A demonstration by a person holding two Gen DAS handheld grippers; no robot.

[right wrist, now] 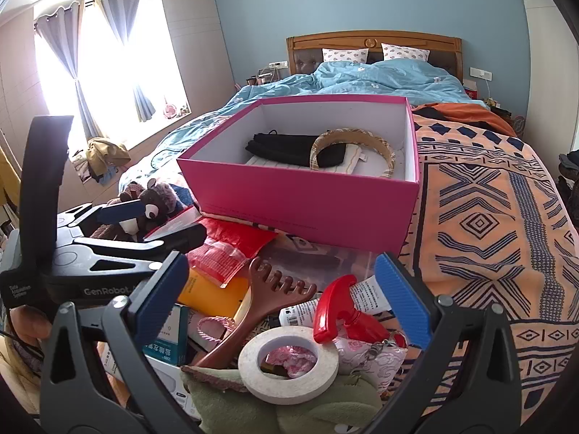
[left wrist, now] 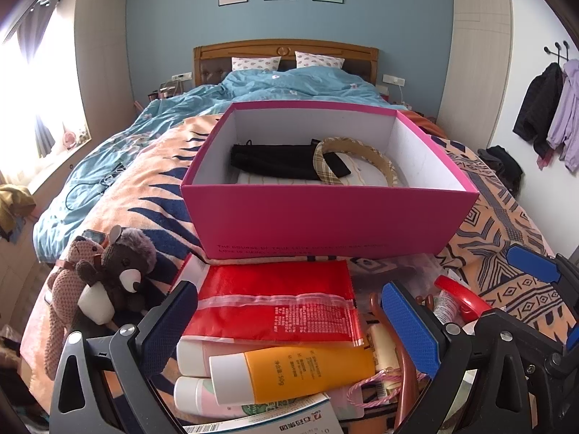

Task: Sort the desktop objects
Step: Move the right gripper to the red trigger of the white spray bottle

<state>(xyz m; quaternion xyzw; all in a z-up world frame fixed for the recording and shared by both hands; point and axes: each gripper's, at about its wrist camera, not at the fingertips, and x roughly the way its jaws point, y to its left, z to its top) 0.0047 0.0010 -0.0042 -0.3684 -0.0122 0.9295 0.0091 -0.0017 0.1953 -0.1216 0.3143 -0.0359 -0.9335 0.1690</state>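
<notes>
A pink open box (left wrist: 325, 217) (right wrist: 307, 199) stands on the bed and holds a black pouch (left wrist: 275, 161) and a plaid headband (left wrist: 362, 148). My left gripper (left wrist: 289, 325) is open above a red packet (left wrist: 278, 300) and an orange tube (left wrist: 300, 369). My right gripper (right wrist: 286, 303) is open above a pile with a white tape roll (right wrist: 289, 361), a red spray top (right wrist: 343, 311) and a brown massage comb (right wrist: 260, 300). The left gripper also shows in the right wrist view (right wrist: 152, 224), at the left.
Two plush bears (left wrist: 108, 275) lie left of the pile. The patterned orange blanket (right wrist: 488, 235) spreads to the right. A blue quilt (left wrist: 289, 83) and pillows lie beyond the box. Coats (left wrist: 550, 105) hang on the right wall.
</notes>
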